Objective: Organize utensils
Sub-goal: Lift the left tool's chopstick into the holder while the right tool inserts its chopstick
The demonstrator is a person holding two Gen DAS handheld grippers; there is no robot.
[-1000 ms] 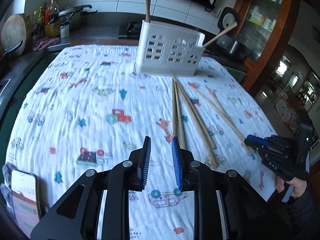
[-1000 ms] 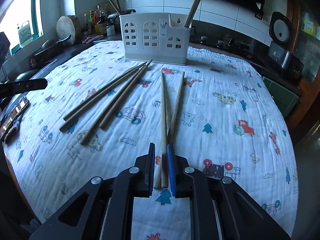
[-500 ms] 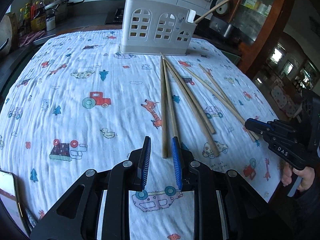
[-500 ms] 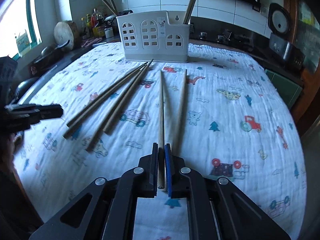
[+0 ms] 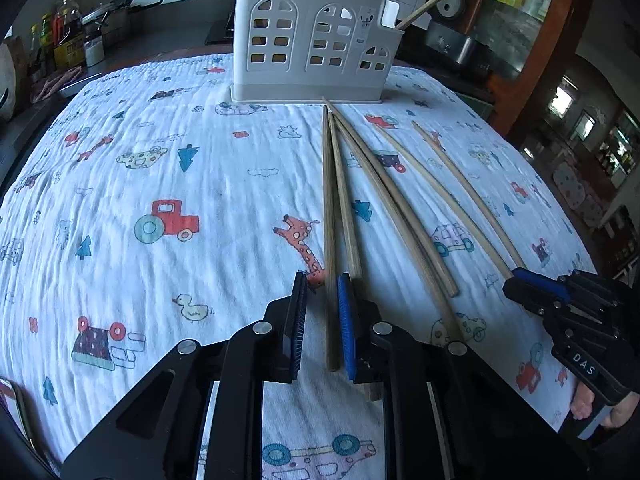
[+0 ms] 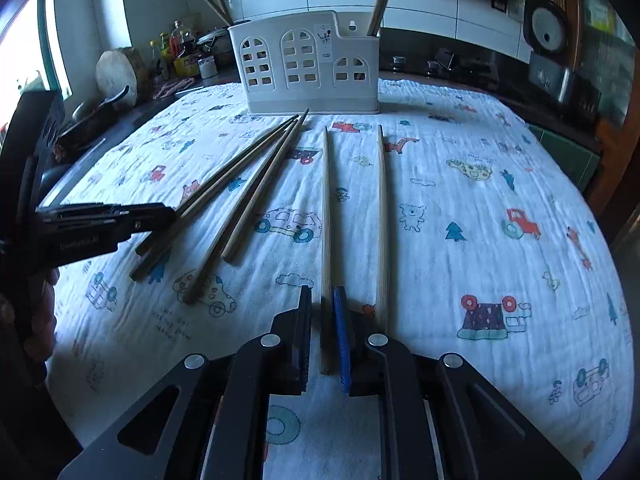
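Six chopsticks lie loose on the printed cloth (image 5: 168,184) in front of the white holder (image 5: 312,40), which stands at the far edge with more chopsticks upright inside. The left gripper (image 5: 322,320) straddles the near end of the leftmost dark chopstick (image 5: 329,216); its jaws have just been closing, yet a gap shows on the left side and the pads do not clamp. The right gripper (image 6: 323,328) straddles the near end of a pale chopstick (image 6: 325,216); its jaws have just eased apart, narrow gaps showing. A second pale chopstick (image 6: 382,216) lies just beside.
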